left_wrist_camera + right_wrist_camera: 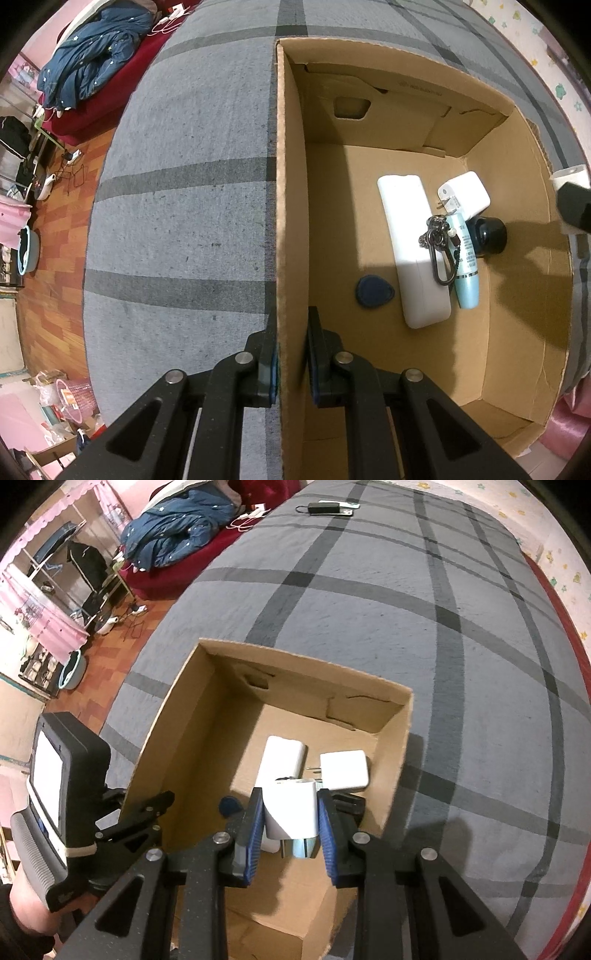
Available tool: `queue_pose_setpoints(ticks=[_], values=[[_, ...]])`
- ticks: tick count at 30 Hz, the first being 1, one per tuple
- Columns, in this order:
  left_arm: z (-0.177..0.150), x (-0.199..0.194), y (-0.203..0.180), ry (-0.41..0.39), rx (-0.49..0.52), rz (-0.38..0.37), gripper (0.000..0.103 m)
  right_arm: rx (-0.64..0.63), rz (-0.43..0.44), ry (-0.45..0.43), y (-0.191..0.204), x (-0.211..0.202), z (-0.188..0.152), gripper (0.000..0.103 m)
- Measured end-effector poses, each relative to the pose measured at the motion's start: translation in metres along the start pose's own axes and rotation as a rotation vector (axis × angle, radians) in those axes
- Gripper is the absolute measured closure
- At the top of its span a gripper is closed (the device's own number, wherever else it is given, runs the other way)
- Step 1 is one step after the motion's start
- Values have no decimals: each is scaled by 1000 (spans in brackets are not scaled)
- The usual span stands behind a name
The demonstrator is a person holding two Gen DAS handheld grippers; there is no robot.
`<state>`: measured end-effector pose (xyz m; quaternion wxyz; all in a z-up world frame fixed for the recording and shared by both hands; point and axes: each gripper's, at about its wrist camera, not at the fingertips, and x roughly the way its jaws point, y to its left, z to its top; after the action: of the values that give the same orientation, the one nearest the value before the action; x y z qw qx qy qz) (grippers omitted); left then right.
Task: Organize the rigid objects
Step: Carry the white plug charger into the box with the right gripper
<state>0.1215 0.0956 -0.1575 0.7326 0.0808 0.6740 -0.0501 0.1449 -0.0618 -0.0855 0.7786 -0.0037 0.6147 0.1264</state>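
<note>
Right tool (pixel 291 825) clamps white charger (pixel 291 810) above cardboard box (pixel 397 760); left tool (pixel 291 354) pinches box wall.

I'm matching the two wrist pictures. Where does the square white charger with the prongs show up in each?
Left wrist: the square white charger lies at the box's right, beside the blue tube.
Right wrist: the square white charger lies just beyond the claw.
Shared landmark: the long white case.

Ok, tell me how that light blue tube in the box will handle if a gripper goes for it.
The light blue tube looks round and smooth, so it may roll or slip between the fingers. It lies partly under the black keyring clip and against the white charger, so lifting it would probably drag or nudge both.
</note>
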Motion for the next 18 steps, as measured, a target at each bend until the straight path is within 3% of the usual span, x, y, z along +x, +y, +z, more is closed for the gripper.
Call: queue_pose_setpoints(ticks=[18], values=[[0, 1, 4, -4, -11, -12, 90, -39, 7, 85, 19, 61, 1, 74]])
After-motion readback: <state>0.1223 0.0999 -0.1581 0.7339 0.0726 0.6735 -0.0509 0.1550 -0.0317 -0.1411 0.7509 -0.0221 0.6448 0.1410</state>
